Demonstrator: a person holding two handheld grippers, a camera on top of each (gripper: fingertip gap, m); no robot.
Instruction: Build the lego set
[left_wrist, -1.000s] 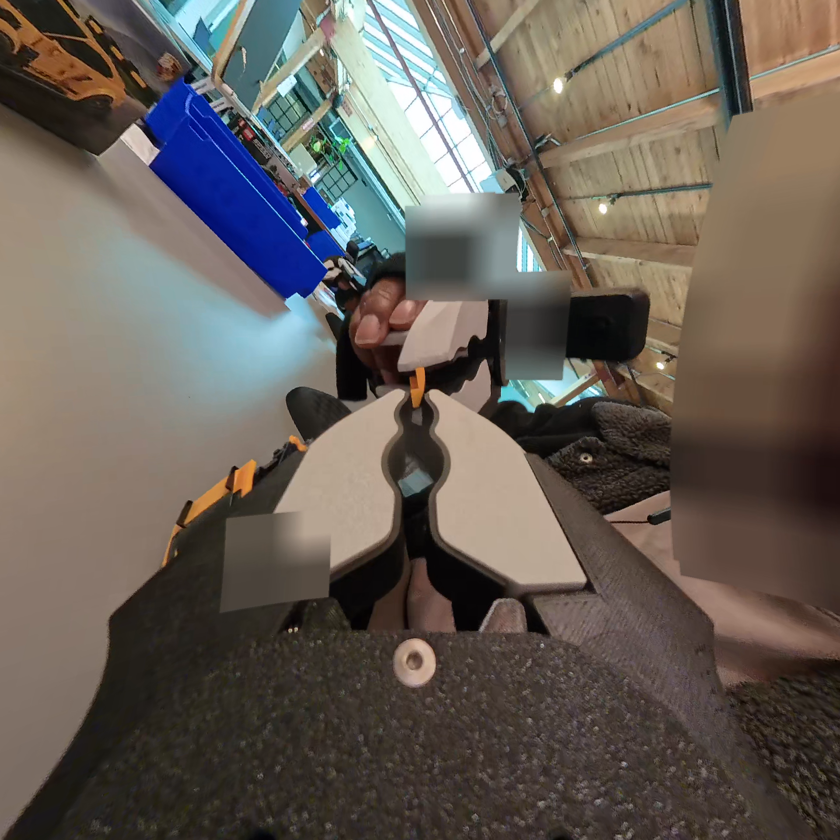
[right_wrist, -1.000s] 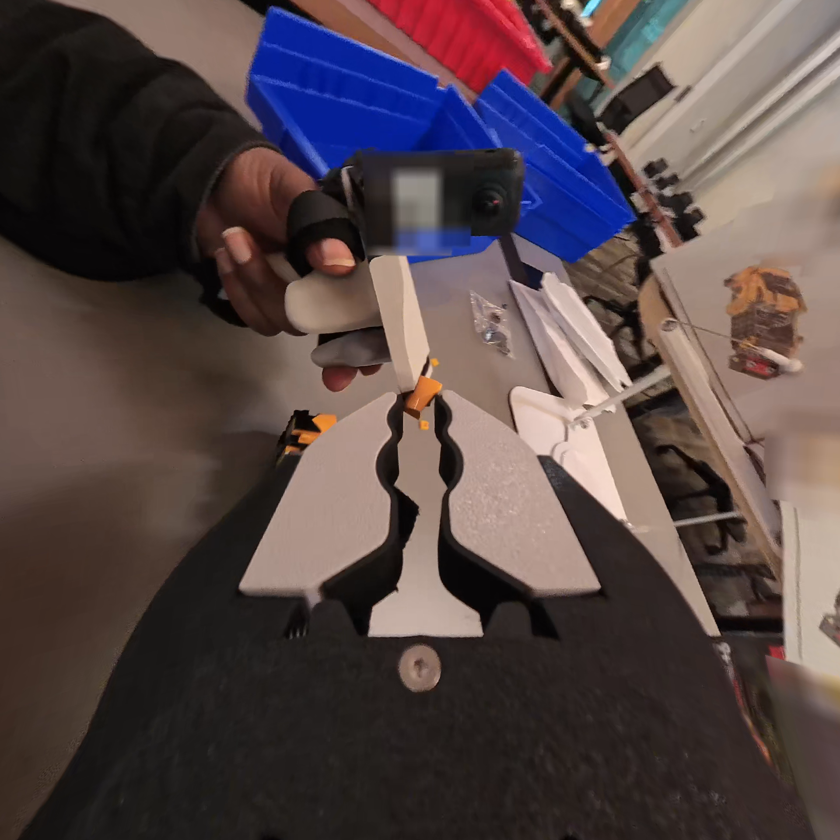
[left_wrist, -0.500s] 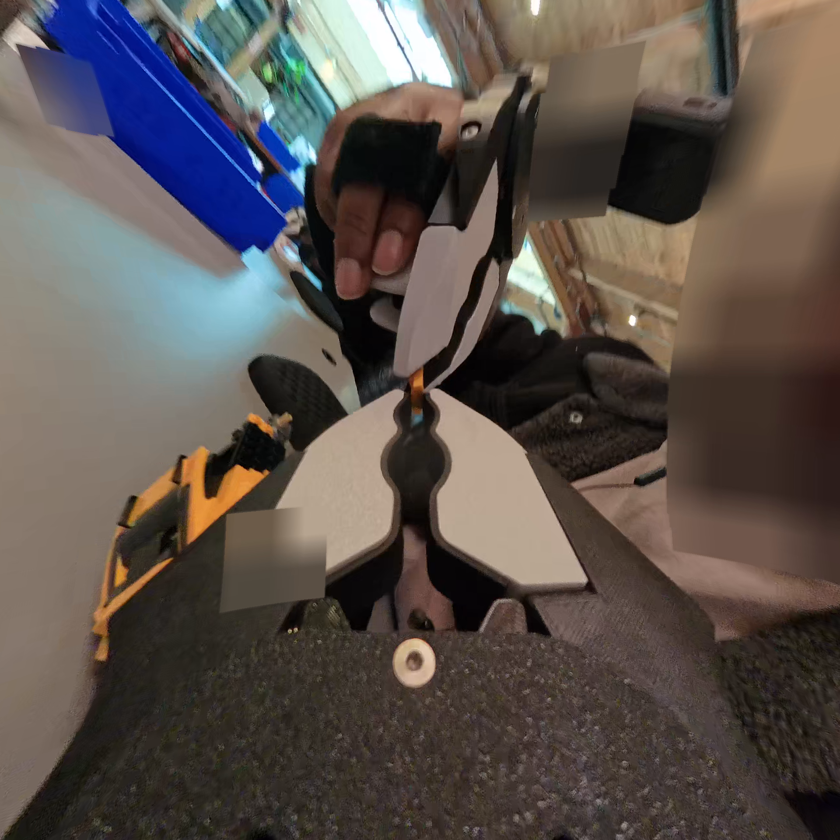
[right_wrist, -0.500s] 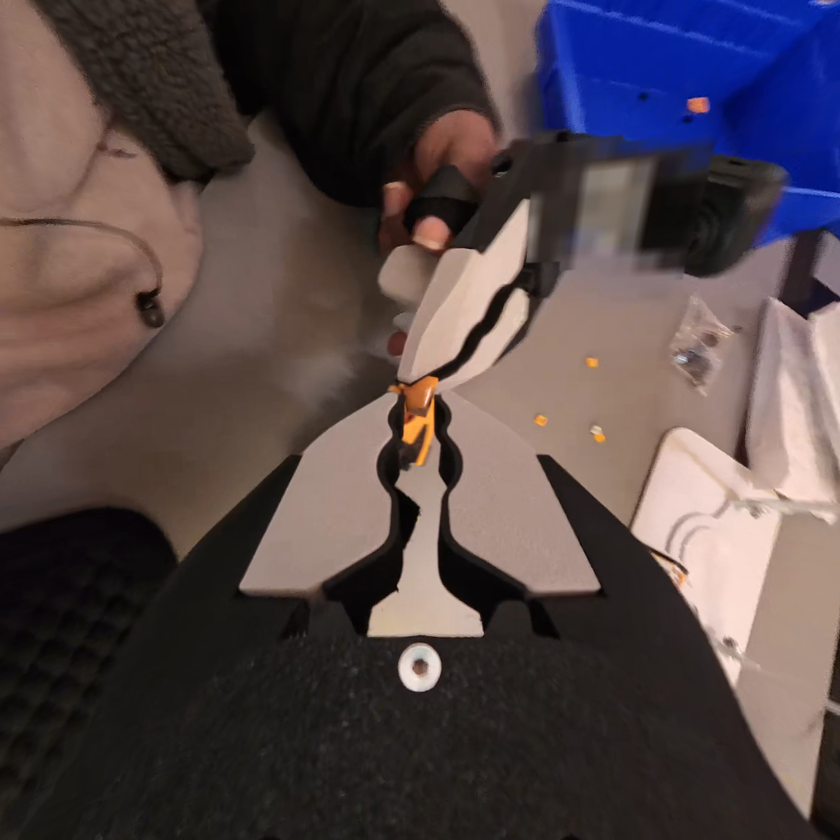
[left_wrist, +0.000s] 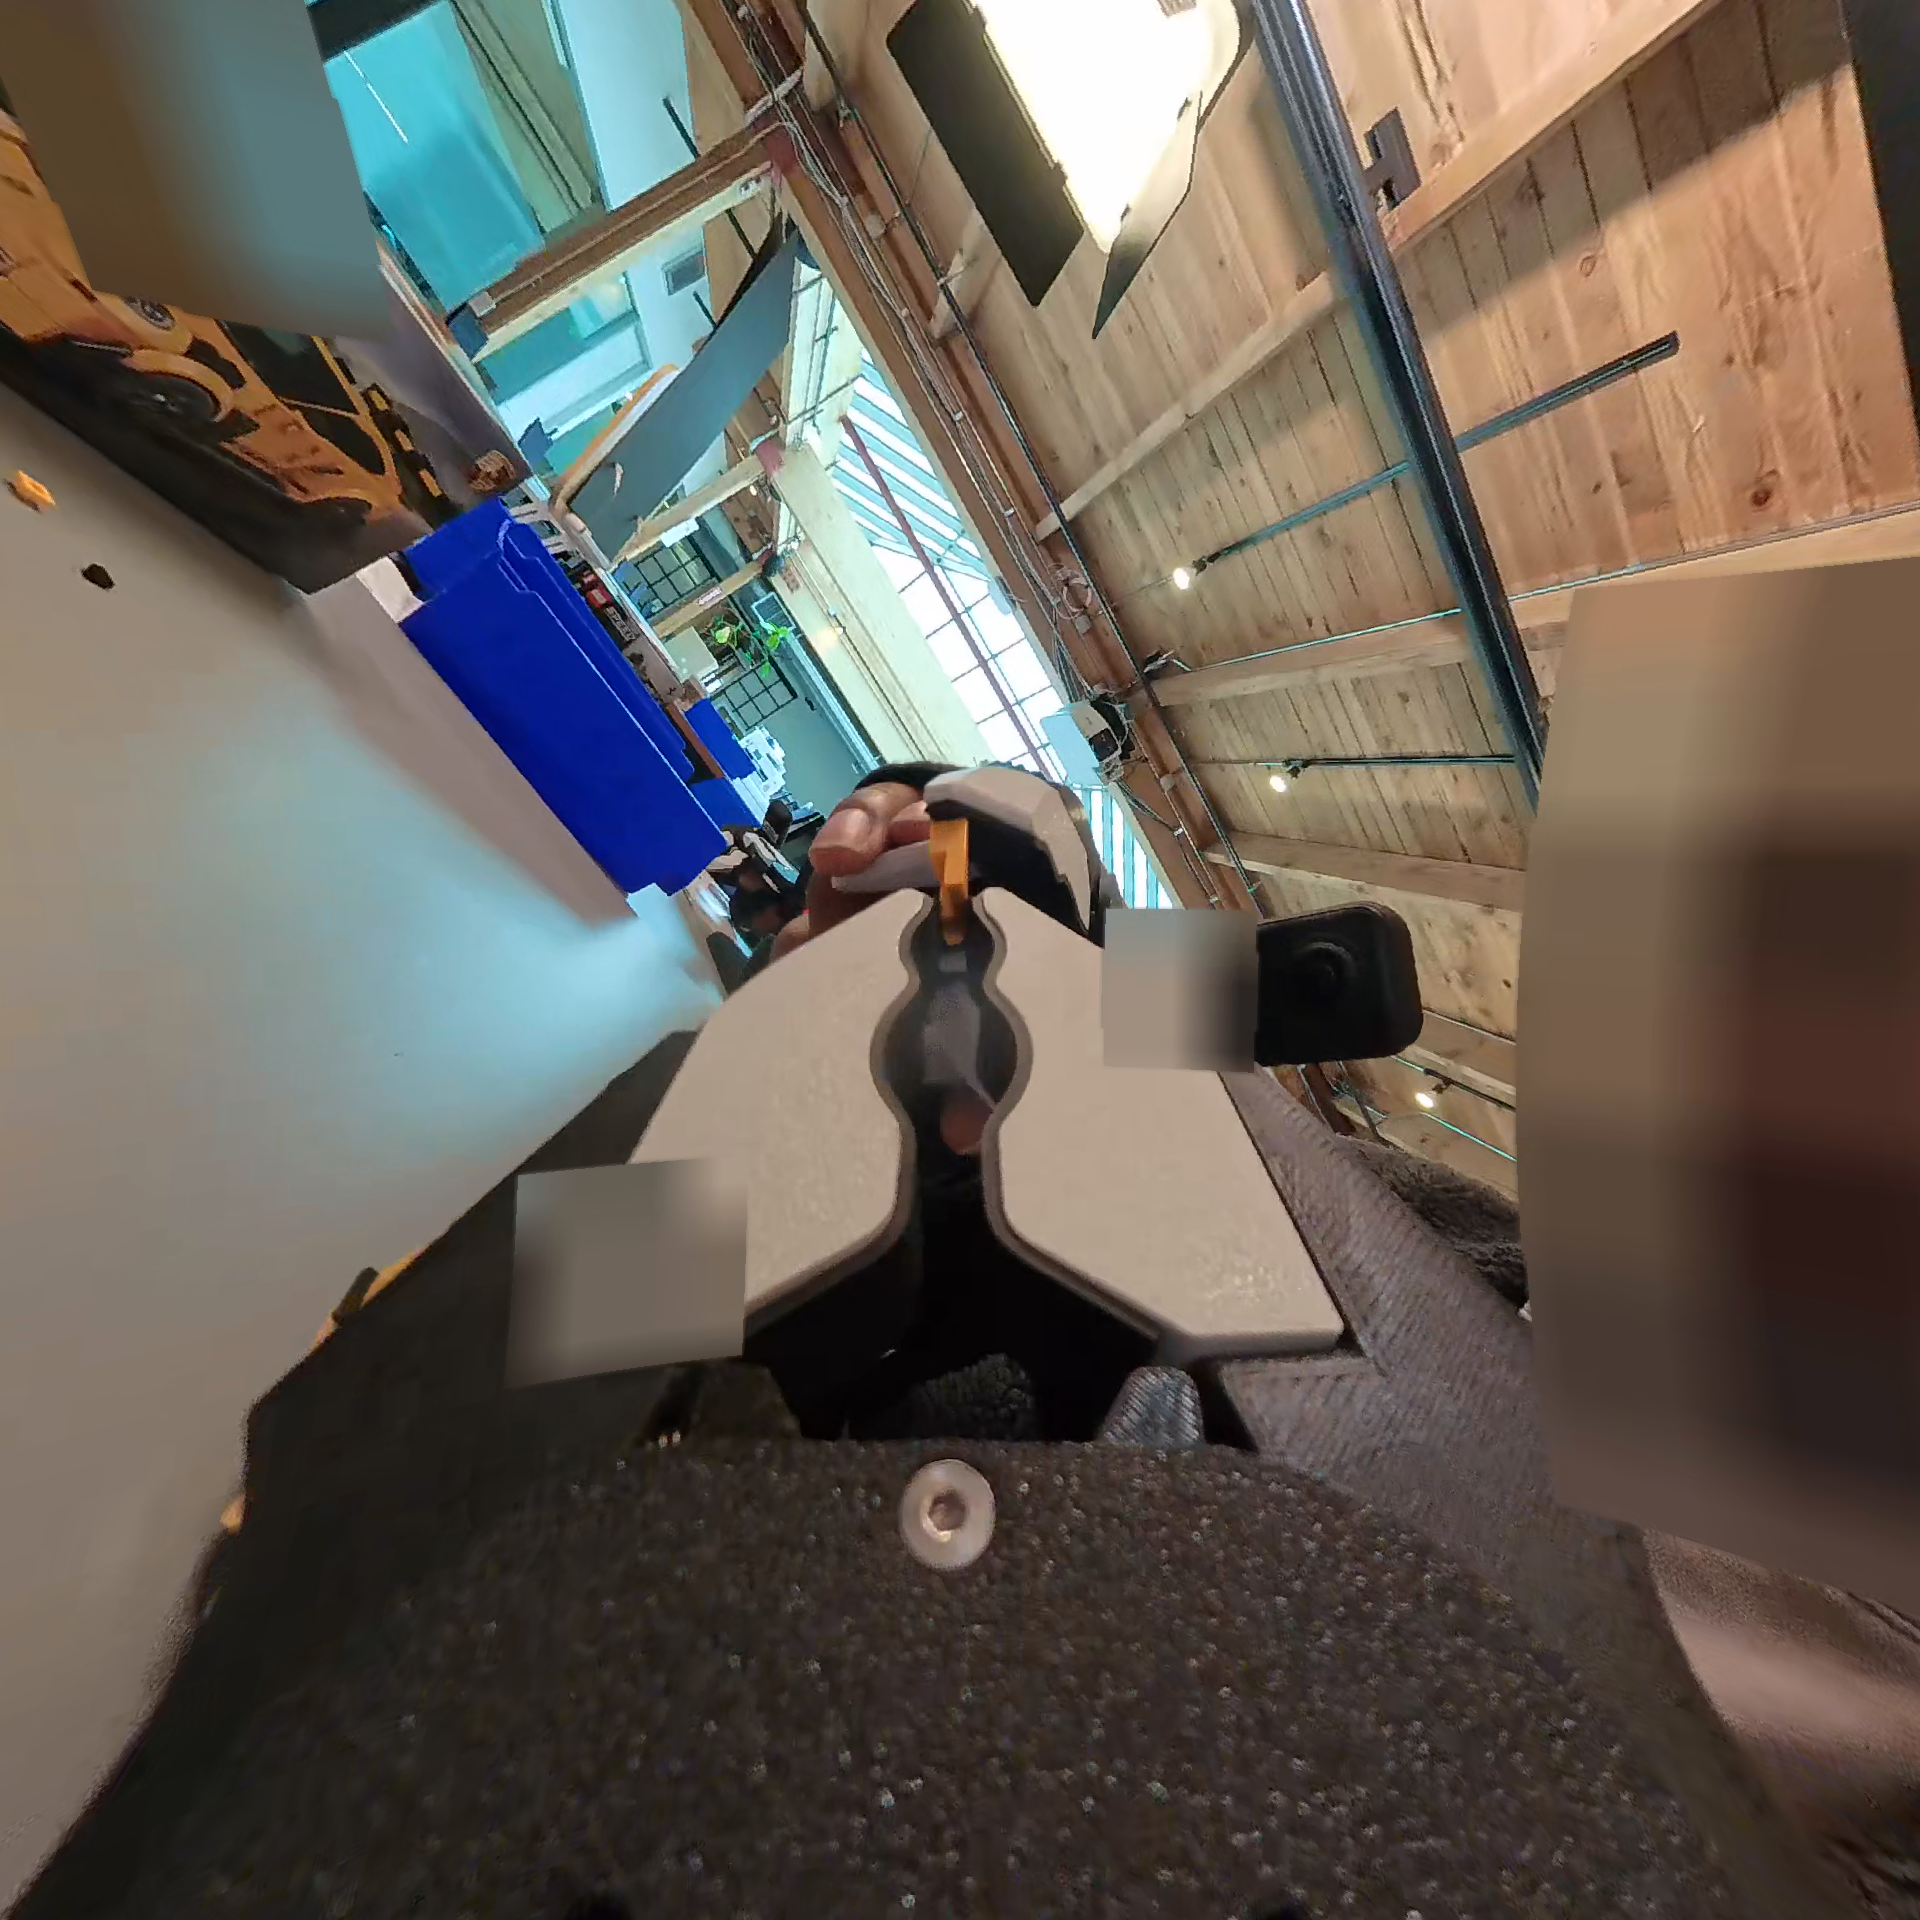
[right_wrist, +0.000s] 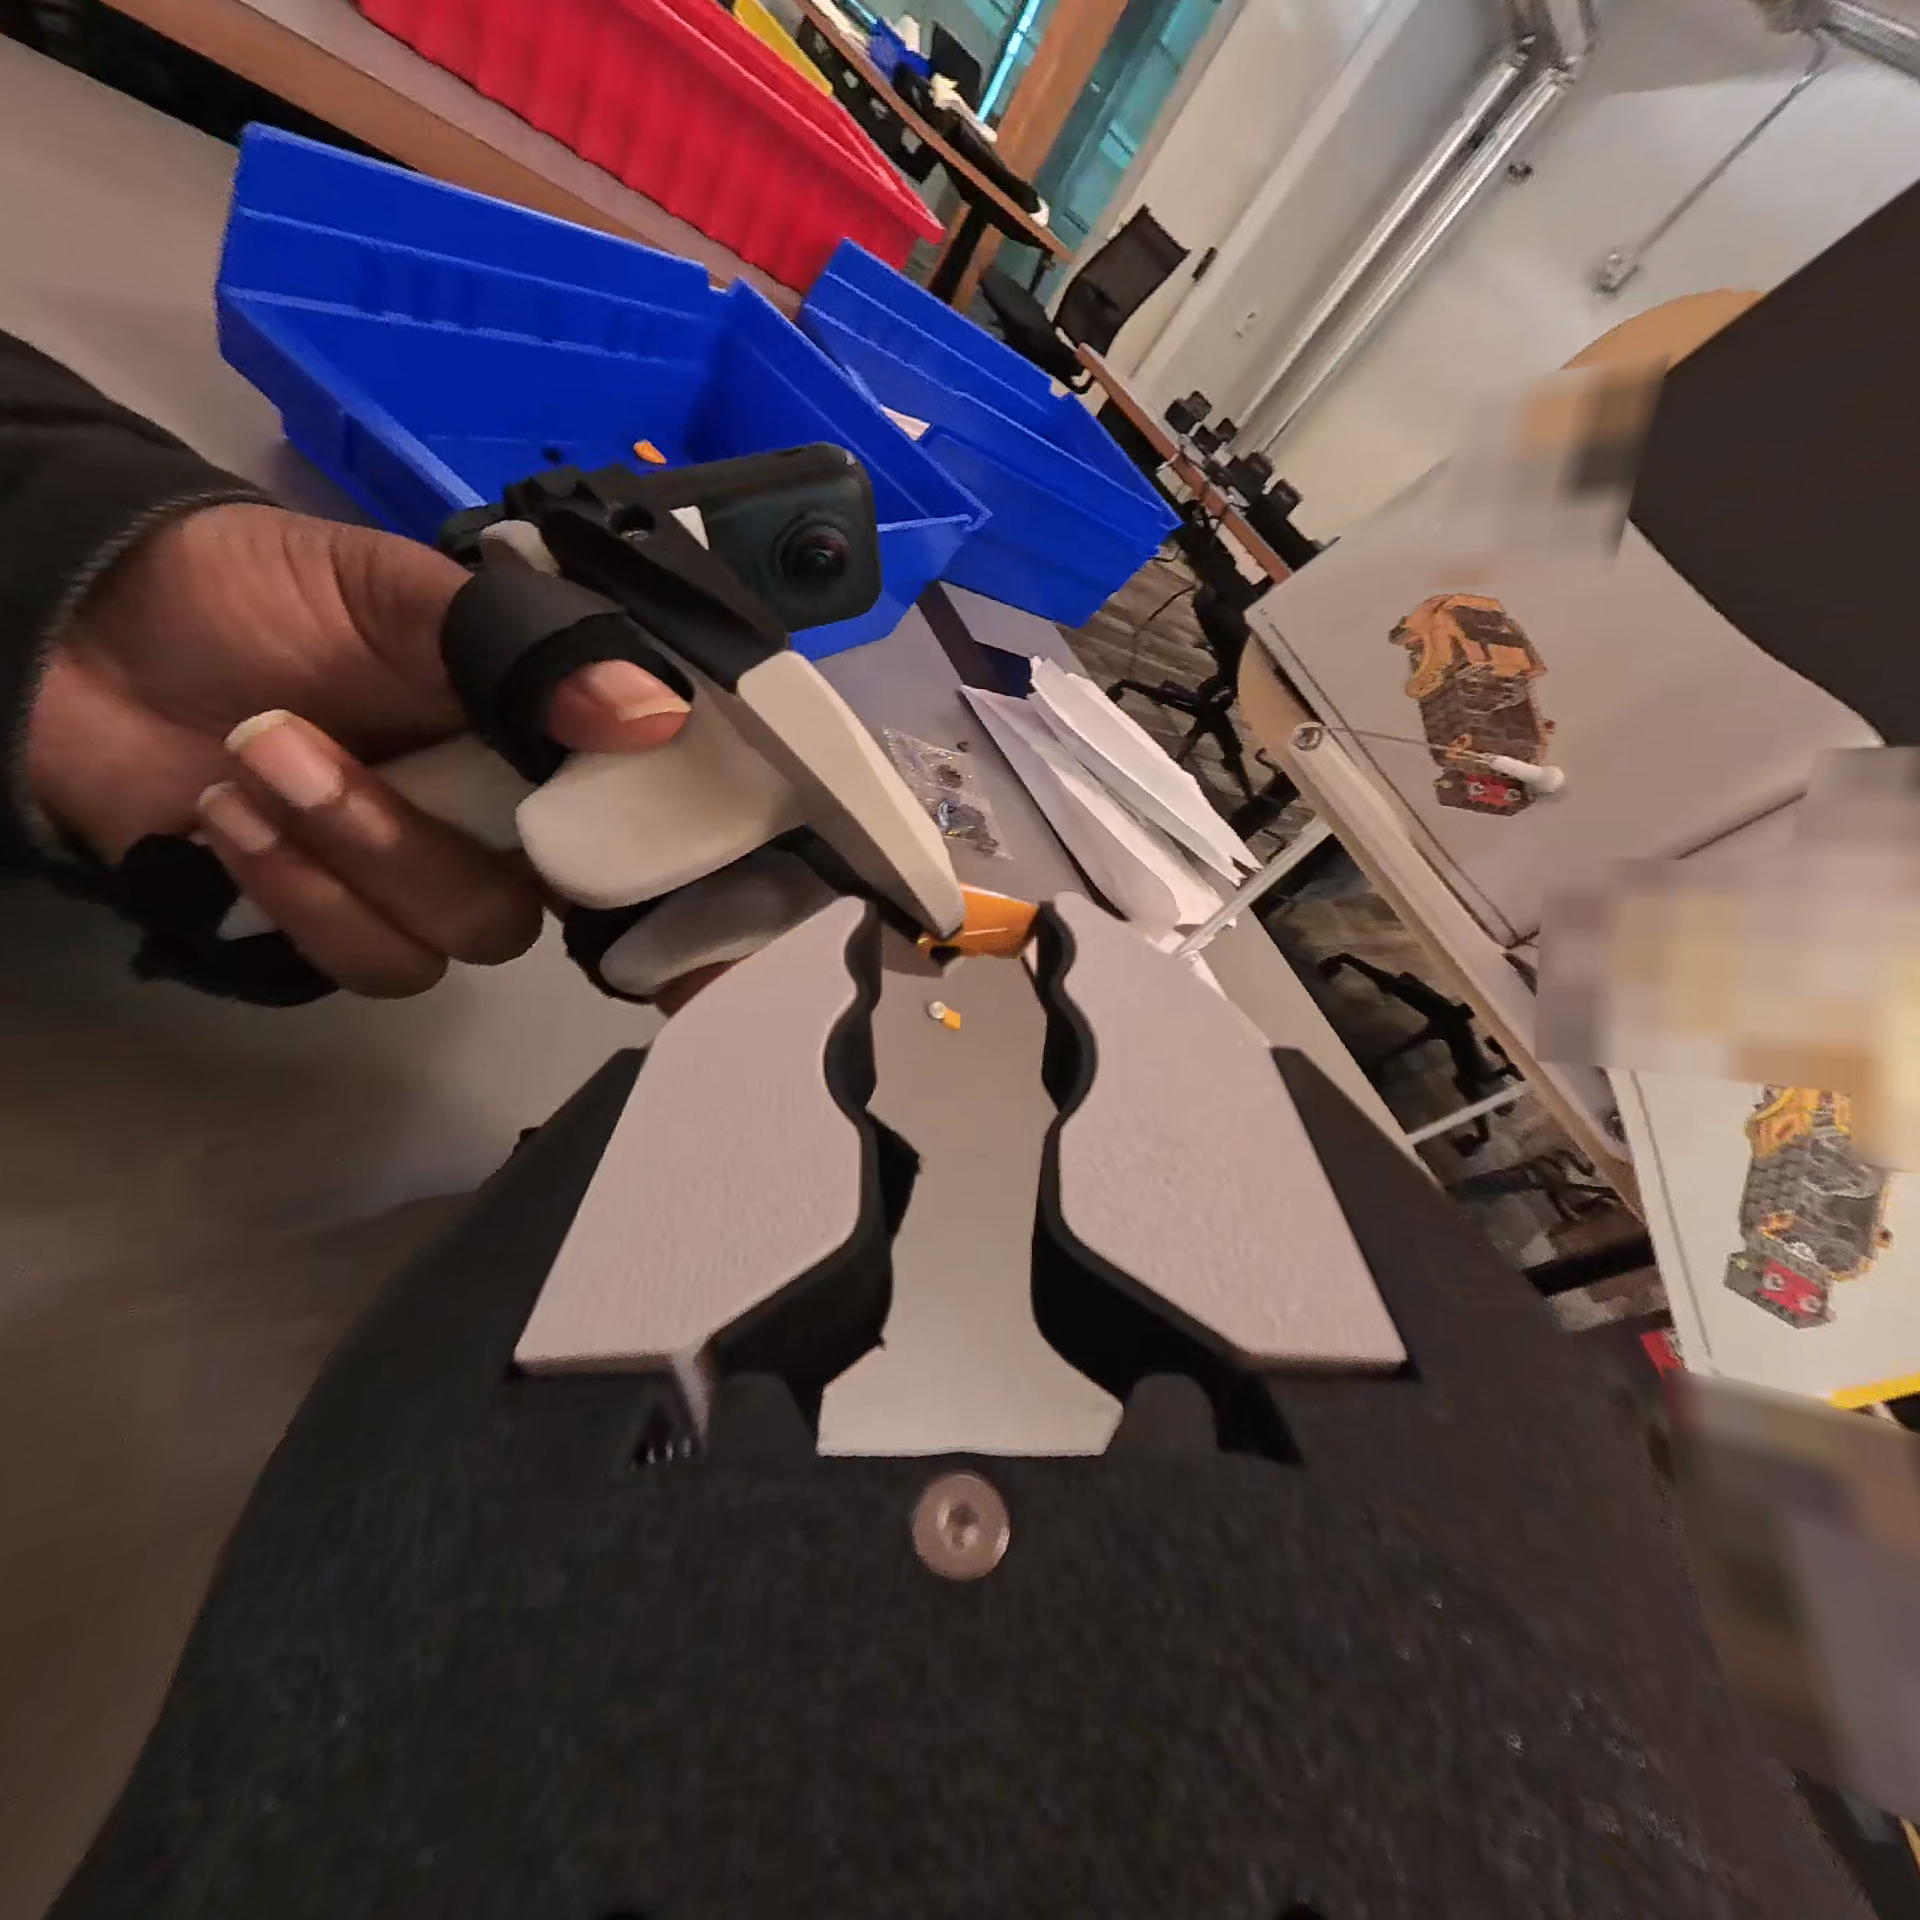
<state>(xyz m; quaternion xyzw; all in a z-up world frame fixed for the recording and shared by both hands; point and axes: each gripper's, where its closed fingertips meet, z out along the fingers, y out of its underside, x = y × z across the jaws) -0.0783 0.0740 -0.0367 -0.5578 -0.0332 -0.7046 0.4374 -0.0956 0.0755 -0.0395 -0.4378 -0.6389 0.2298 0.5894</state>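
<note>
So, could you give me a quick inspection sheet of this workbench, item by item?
Surface: grey table, with a tiny orange bit loose on it.
Job's things: small orange piece.
Clutter: blue bins, white papers, small clear bag.
Grippers: left tongs pinch the orange piece; right tongs stand open around it.
Cables: nothing seen.
Surroundings: red bin, wooden ceiling.
</note>
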